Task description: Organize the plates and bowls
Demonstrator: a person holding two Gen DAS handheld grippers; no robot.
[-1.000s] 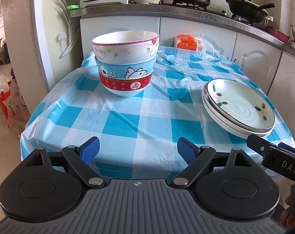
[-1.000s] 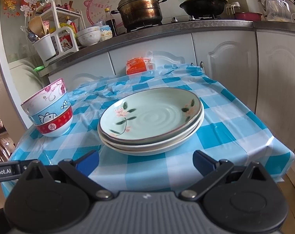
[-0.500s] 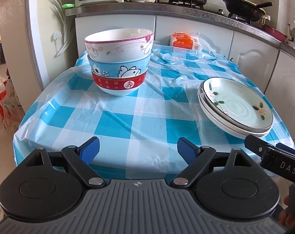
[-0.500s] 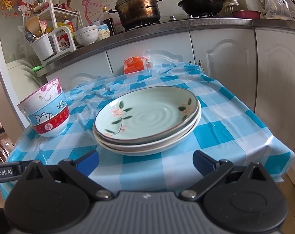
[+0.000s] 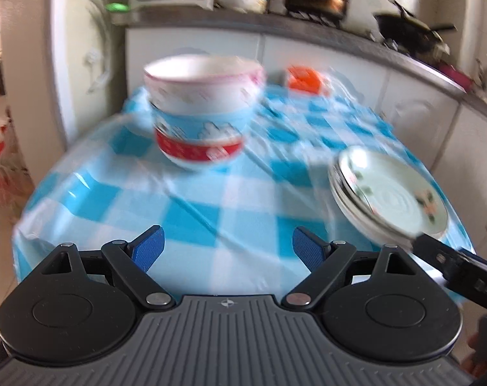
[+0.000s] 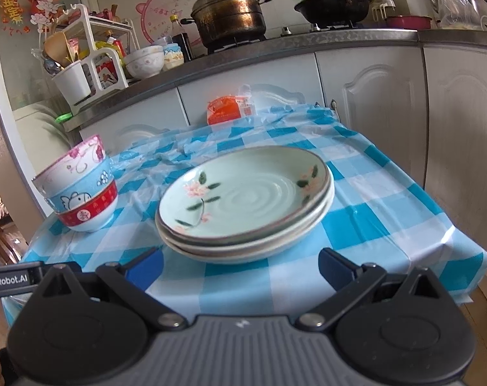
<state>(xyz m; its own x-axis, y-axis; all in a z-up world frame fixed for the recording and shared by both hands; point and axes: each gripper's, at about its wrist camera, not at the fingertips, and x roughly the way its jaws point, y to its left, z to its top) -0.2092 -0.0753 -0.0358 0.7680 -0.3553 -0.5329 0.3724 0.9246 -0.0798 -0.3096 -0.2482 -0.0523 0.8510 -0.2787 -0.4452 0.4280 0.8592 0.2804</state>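
Note:
Three nested bowls (image 5: 202, 119) (image 6: 79, 189), red at the bottom, blue in the middle, white with pink flowers on top, stand at the table's left. A stack of pale green flowered plates (image 5: 391, 193) (image 6: 246, 202) lies at the right. My left gripper (image 5: 226, 247) is open and empty, short of the table's near edge, well in front of the bowls. My right gripper (image 6: 240, 267) is open and empty, just before the plates' near rim. The left wrist view is blurred.
The table wears a blue and white checked plastic cloth (image 6: 365, 212). An orange packet (image 6: 227, 109) lies at its far edge. Behind run white cabinets and a counter with a steel pot (image 6: 230, 16), a black wok (image 6: 335, 4), bowls and a utensil rack (image 6: 89, 58).
Both grippers have drawn back from the table and stayed open. The left wrist view is now blurred by motion. Bowls and plates have not moved.

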